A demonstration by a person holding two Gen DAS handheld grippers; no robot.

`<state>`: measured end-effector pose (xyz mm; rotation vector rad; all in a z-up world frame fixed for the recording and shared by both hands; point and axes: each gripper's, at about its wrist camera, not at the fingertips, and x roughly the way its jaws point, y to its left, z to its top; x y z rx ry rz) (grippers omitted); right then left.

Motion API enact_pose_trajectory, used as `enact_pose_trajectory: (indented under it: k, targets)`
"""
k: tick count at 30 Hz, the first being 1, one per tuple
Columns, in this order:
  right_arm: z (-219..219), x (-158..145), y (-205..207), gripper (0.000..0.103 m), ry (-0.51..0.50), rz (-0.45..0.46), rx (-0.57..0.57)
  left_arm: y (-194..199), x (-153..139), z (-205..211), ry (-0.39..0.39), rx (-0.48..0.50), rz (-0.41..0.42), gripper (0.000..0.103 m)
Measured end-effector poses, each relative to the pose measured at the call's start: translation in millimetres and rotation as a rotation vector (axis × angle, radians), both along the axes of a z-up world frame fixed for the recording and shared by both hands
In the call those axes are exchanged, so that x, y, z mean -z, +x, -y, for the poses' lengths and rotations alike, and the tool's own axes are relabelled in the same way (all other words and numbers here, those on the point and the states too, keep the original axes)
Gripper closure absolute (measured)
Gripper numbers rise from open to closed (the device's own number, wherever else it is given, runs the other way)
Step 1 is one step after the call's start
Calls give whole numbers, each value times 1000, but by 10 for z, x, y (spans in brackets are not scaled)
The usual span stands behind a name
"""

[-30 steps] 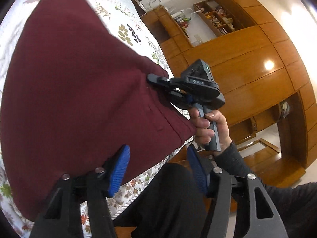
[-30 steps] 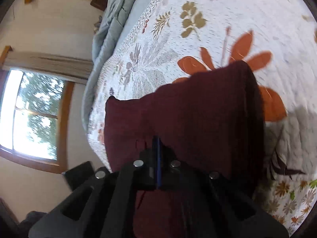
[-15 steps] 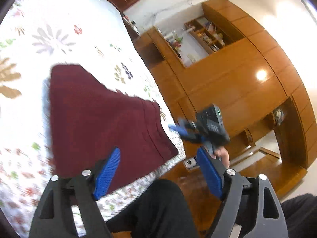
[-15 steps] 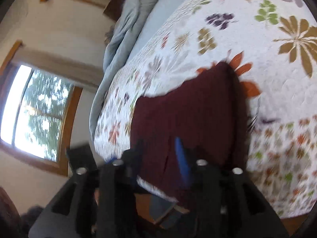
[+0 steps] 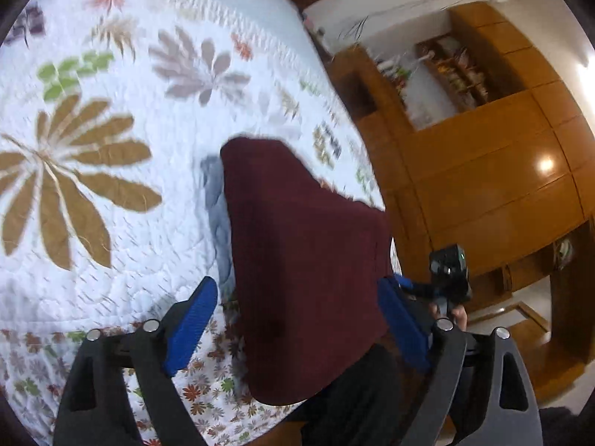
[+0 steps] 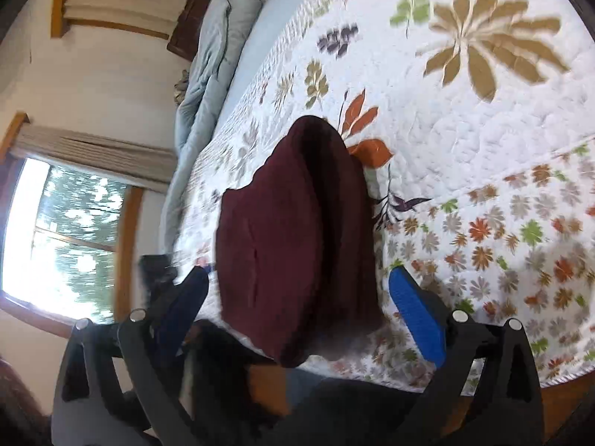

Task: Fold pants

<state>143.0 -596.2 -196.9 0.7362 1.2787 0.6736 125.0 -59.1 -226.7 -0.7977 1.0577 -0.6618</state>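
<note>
The maroon pants [image 5: 308,252] lie folded in a compact stack near the front edge of the bed; they also show in the right wrist view [image 6: 297,238]. My left gripper [image 5: 297,319] is open and empty, its blue pads wide apart above the stack's near end. My right gripper [image 6: 301,304] is open and empty, held back from the stack; it shows in the left wrist view [image 5: 446,275] off the bed's edge.
The bed has a white floral quilt [image 5: 111,148] [image 6: 483,111]. A grey blanket [image 6: 208,70] lies bunched at the headboard. Wooden cabinets [image 5: 494,171] stand beyond the bed. A window [image 6: 63,238] is on the wall. The person's dark legs [image 5: 353,401] are below the bed edge.
My right gripper has let go of the pants and opened. Both grippers have pulled back and up from the folded stack, which stays on the bed.
</note>
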Motion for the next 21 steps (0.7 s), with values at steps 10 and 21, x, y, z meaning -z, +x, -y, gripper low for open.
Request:
enact_pose_trajectory:
  k: [10,21]
  targets:
    - [-387,343,363,5,-107,-138,-209,288,264,76,-23,49,-193,10]
    - [-841,486,469,4,-141,-153,-291,325,334,326,-18,165,-222,10]
